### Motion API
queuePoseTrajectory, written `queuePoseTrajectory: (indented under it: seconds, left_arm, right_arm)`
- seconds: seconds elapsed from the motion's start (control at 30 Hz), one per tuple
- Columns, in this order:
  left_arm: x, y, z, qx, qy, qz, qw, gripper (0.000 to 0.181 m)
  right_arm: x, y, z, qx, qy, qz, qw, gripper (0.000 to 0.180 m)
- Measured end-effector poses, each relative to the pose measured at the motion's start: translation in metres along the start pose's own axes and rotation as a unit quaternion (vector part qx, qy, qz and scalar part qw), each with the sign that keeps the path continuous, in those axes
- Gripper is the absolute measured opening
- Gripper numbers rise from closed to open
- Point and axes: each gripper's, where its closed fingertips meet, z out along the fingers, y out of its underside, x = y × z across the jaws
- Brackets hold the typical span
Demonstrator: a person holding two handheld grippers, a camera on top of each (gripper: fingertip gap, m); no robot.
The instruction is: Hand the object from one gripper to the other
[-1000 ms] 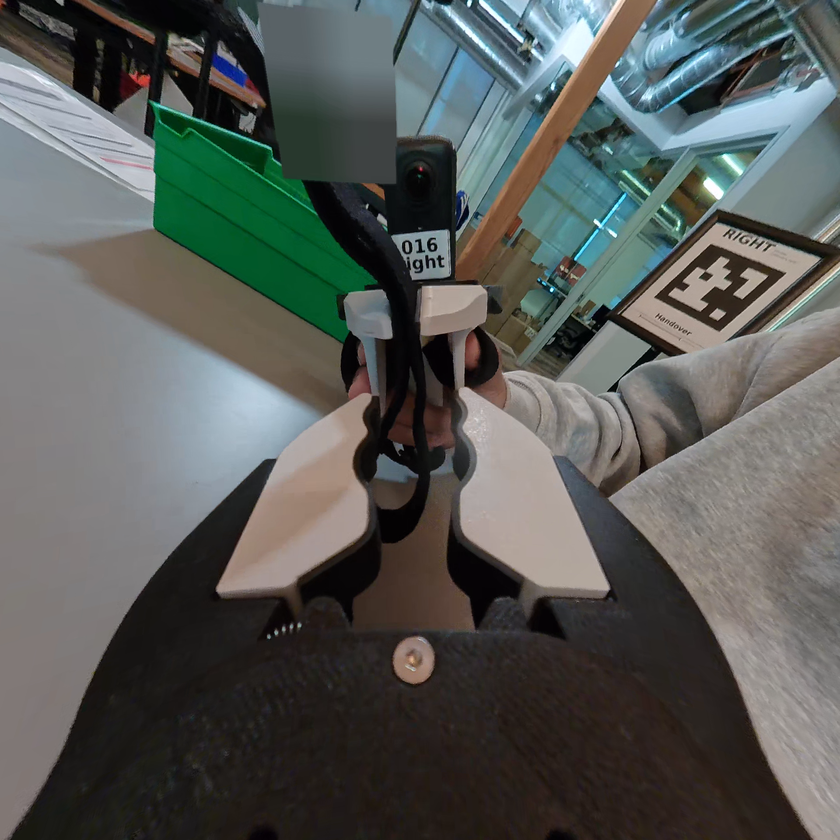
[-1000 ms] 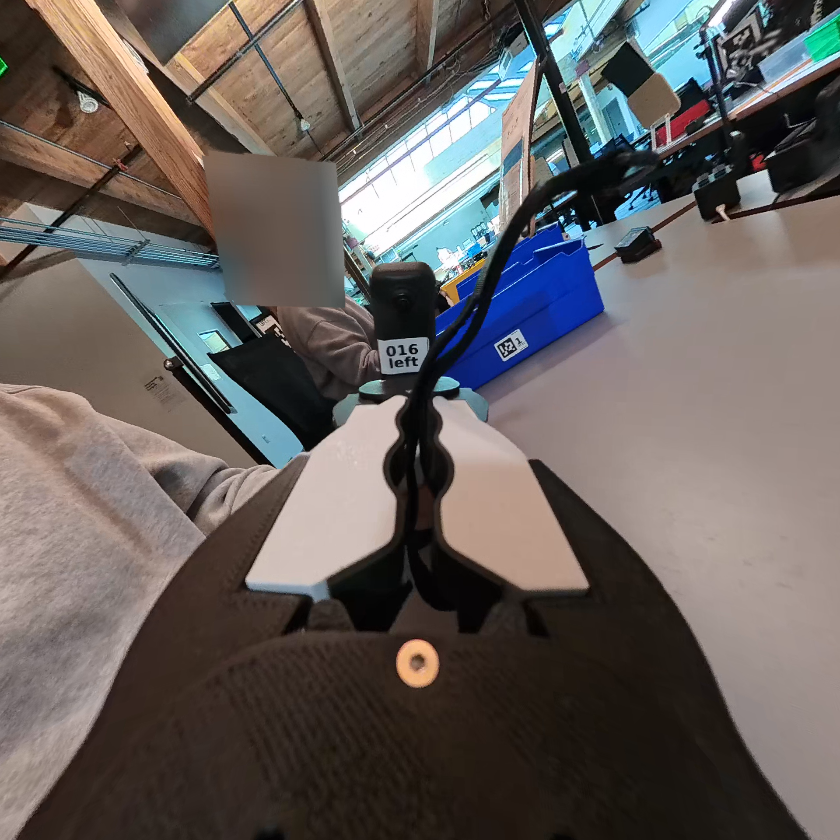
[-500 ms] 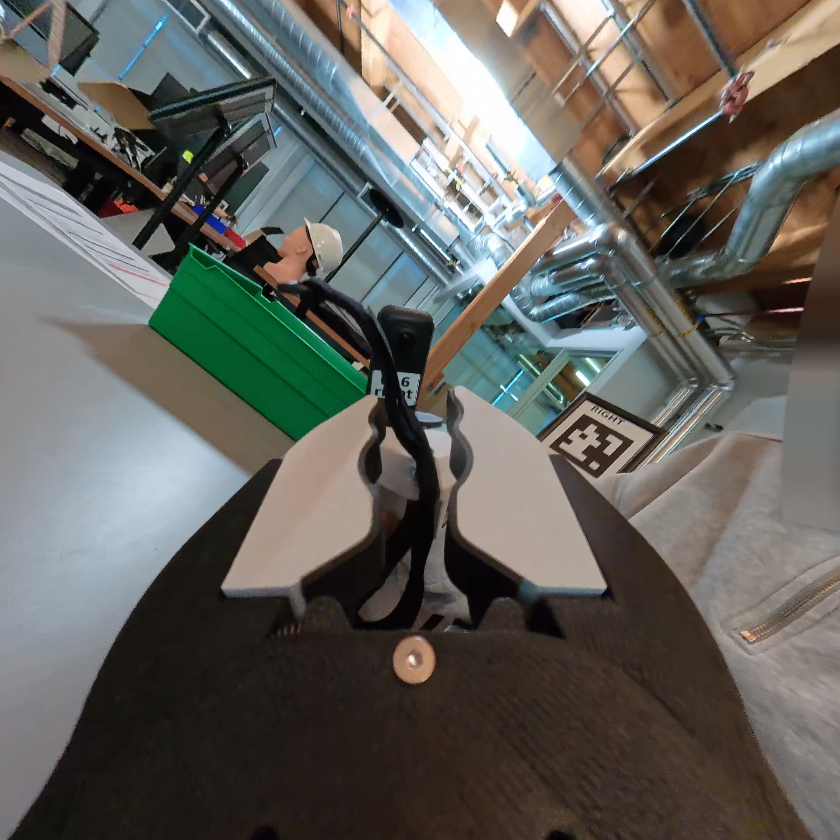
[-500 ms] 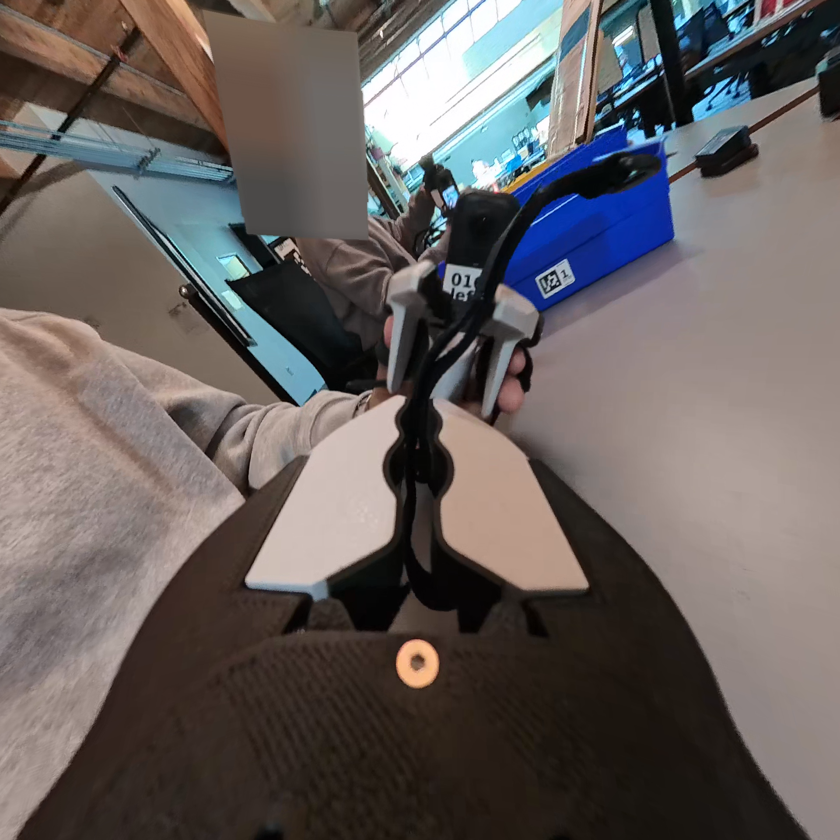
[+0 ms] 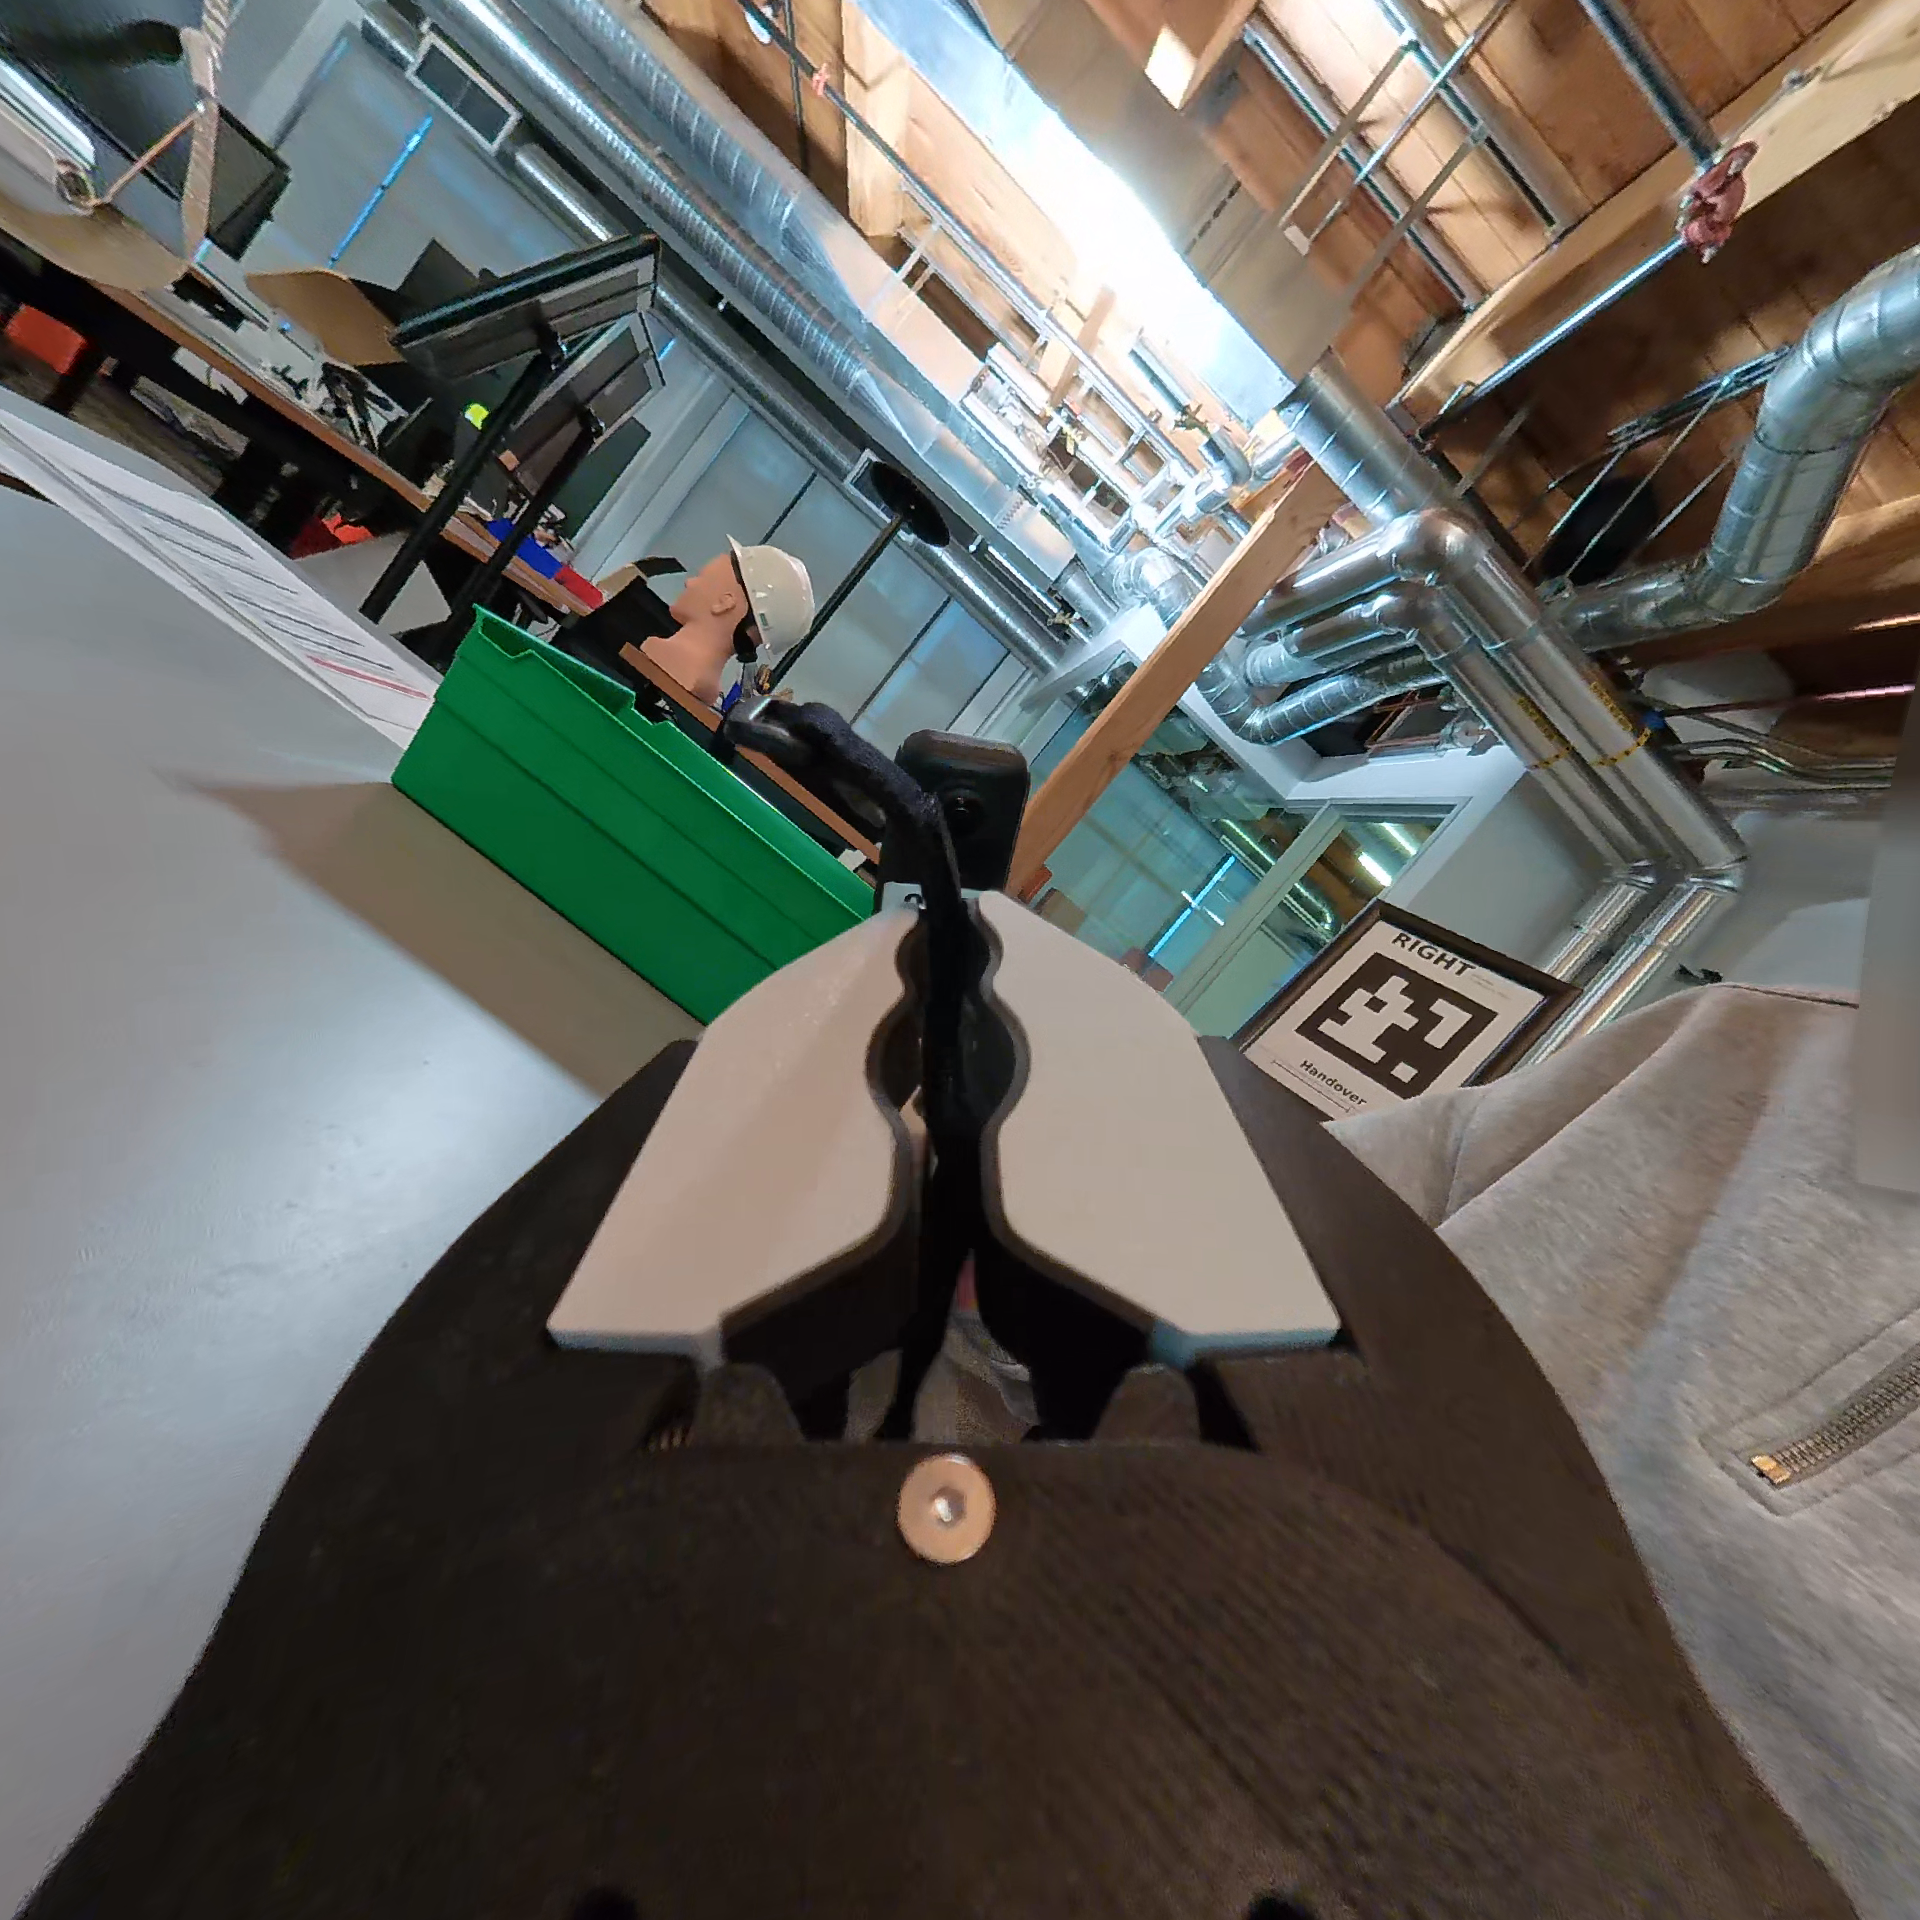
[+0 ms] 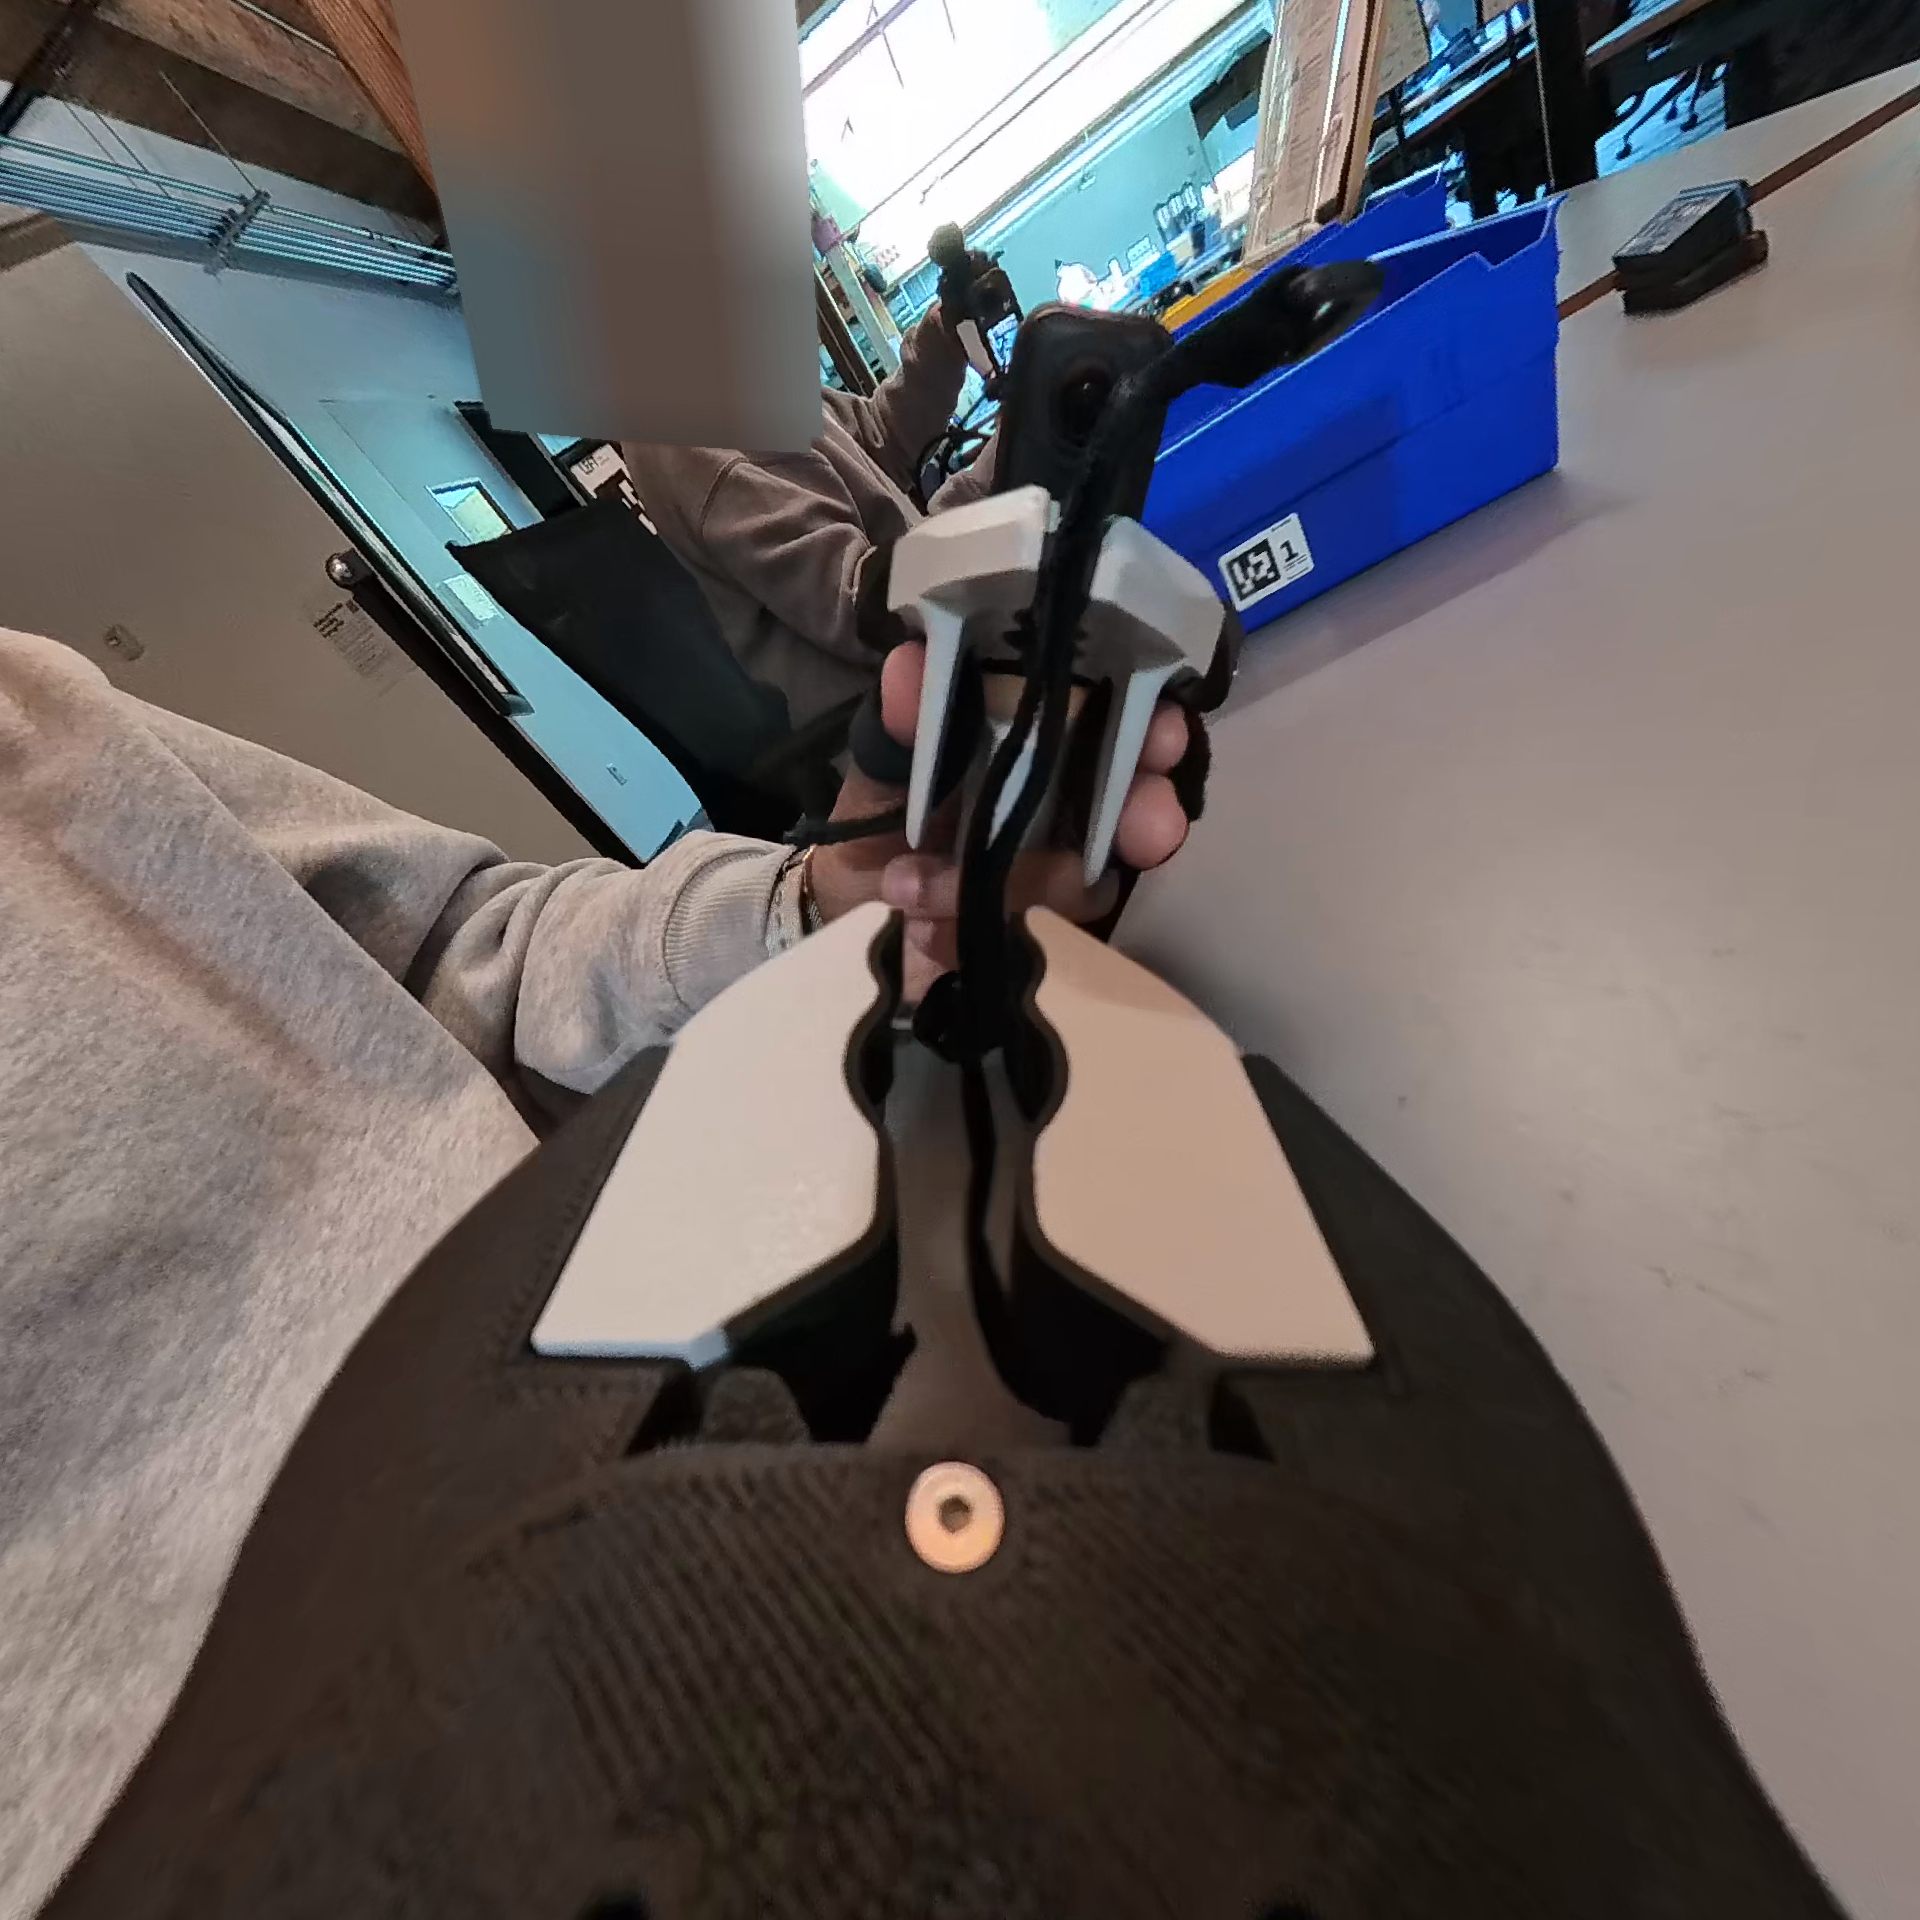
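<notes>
A black cable (image 5: pixel 940 1039) with a thick plug end runs up between the white fingers of my left gripper (image 5: pixel 948 914), which is shut on it. The right gripper's camera (image 5: pixel 971 805) shows just beyond the fingertips. In the right wrist view, the cable (image 6: pixel 1262 317) comes down from the left gripper (image 6: pixel 1003 862), held by a hand, into my right gripper (image 6: pixel 956 935). The right jaws stand apart. The cable lies loose in the gap, against the right finger, and the table shows through.
Both grippers are above a grey table (image 6: pixel 1558 935). A green bin (image 5: pixel 644 821) and a framed marker sign (image 5: pixel 1392 1029) stand beyond the left gripper. A blue bin (image 6: pixel 1382 416) and a black device (image 6: pixel 1683 244) lie beyond the right. Grey sleeves (image 6: pixel 312 935) flank the grippers. Across from one pair of fingers to the other is roughly 6 cm.
My left gripper has closed on the cable. My right gripper, shut on it before, has opened its jaws. The left view has tilted up toward the ceiling.
</notes>
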Motion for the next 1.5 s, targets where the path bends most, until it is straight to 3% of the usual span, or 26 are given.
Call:
queuePoseTrajectory:
  seconds: [0.17, 0.43, 0.6, 0.9, 0.97, 1.07, 1.2, 1.5]
  left_arm:
    - [0.005, -0.003, 0.000, 0.007, 0.019, -0.006, 1.000, 0.005]
    - [0.023, 0.011, 0.008, -0.033, 0.089, -0.045, 0.994, 0.005]
    - [0.030, 0.034, 0.016, -0.096, 0.112, -0.067, 0.987, 0.005]
    - [0.009, 0.060, 0.021, -0.176, 0.016, 0.015, 0.984, 0.005]
    - [0.006, 0.067, 0.022, -0.196, 0.005, 0.028, 0.980, 0.005]
    - [0.005, 0.073, 0.024, -0.208, -0.002, 0.039, 0.977, 0.005]
    - [0.002, 0.072, 0.024, -0.202, -0.009, 0.035, 0.979, 0.006]
    - [-0.003, 0.065, 0.025, -0.161, -0.001, -0.032, 0.986, 0.059]
  right_arm:
    - [0.004, -0.014, -0.010, 0.042, 0.002, 0.013, 0.999, 0.039]
    - [0.014, -0.051, -0.042, 0.156, 0.035, 0.010, 0.987, 0.048]
    - [0.013, -0.051, -0.042, 0.160, 0.015, 0.032, 0.987, 0.046]
    - [0.001, -0.049, -0.036, 0.166, -0.085, 0.137, 0.973, 0.040]
    - [0.002, -0.050, -0.038, 0.171, -0.087, 0.143, 0.971, 0.036]
    - [0.007, -0.047, -0.038, 0.159, -0.064, 0.137, 0.976, 0.011]
    - [0.009, -0.047, -0.039, 0.154, -0.049, 0.121, 0.979, 0.008]
    - [0.010, -0.075, -0.076, 0.244, -0.057, 0.106, 0.962, 0.008]
